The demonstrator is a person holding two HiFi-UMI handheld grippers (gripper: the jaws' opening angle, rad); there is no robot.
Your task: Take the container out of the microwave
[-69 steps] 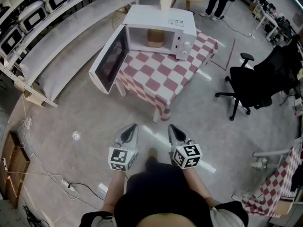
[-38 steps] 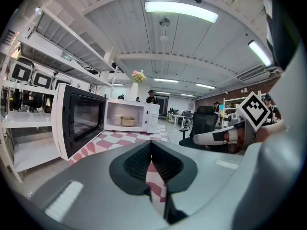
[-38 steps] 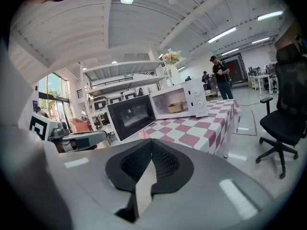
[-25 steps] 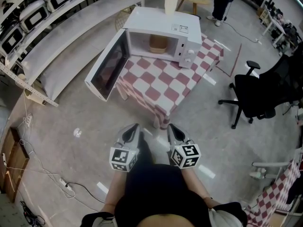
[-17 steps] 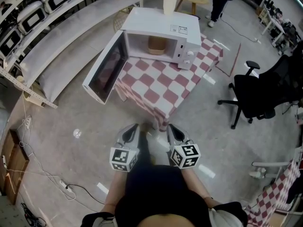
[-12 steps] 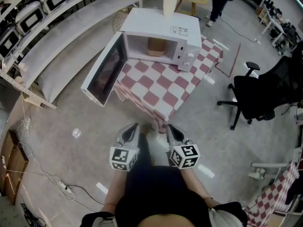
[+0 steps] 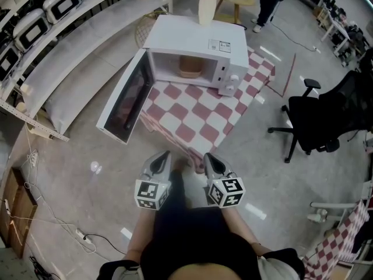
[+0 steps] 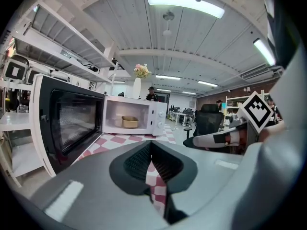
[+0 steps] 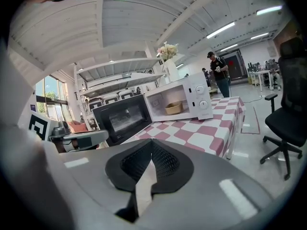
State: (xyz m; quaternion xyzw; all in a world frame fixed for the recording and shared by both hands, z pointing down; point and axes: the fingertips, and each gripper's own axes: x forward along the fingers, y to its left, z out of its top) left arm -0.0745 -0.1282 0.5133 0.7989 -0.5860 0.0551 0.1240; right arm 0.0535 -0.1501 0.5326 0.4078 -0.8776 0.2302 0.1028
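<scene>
On the table (image 7: 201,112) with the red-and-white checked cloth, the microwave (image 7: 192,39) stands with its door (image 7: 123,101) swung fully out to its left, past the table's edge, so the cavity faces the person and nothing blocks the way in. The container (image 7: 190,66), a tan, low tub, sits on the cavity floor toward the middle, apart from the walls. That likely leaves room for jaws to come in on either side of it. From the head view the microwave's roof covers its top, and both gripper views show it only from the side, so whether anything is in it cannot be told. A pale vase (image 7: 207,4) stands at the back of the microwave's top, out of the path of a reach into the cavity. The left gripper (image 7: 161,158) and the right gripper (image 7: 211,158) are carried side by side close to the person's body, just short of the table's near corner and well apart from the microwave. Both aim roughly at the open cavity. Each gripper's own view shows its jaws brought together at the tips with nothing between them, only checked cloth or floor showing through the gap below. Held shut and empty like this, they seem simply to be carried toward the table, so the task appears to be at its approach. The container is untouched, and the jaws would need to part before they could take its rim or sides. A black office chair (image 7: 317,107) stands off to the right, clear of the table.
</scene>
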